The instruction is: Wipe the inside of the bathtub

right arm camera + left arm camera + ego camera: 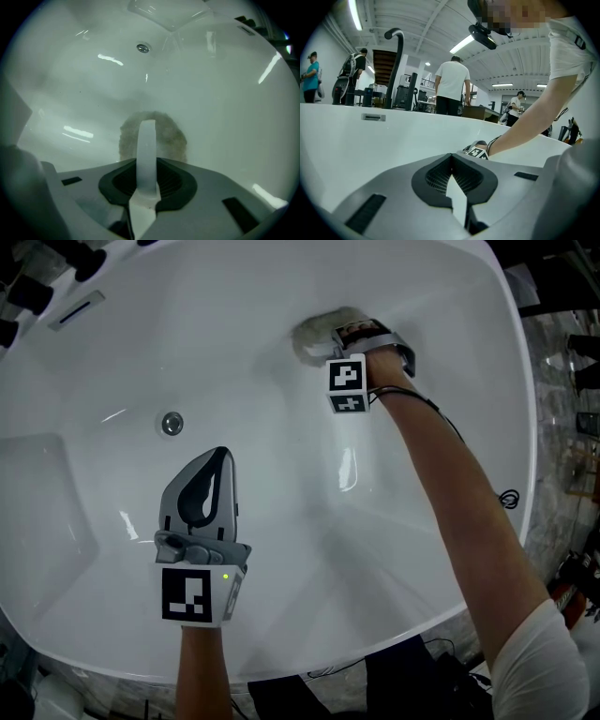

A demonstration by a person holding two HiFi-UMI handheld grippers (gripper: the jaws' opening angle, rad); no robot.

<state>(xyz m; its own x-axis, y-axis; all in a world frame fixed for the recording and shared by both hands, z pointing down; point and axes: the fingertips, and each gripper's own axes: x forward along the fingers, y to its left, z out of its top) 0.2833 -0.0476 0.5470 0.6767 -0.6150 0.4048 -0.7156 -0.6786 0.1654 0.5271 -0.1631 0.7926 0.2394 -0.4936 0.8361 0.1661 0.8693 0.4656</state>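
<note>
White bathtub, seen from above. Right tongs reach to the far inner wall, closed on a grey-brown fuzzy cloth. The cloth lies flat against the wall; the grip itself is partly hidden, so it appears pinched at the tips. Left tongs are closed and empty, held over the tub floor near the drain.
</note>
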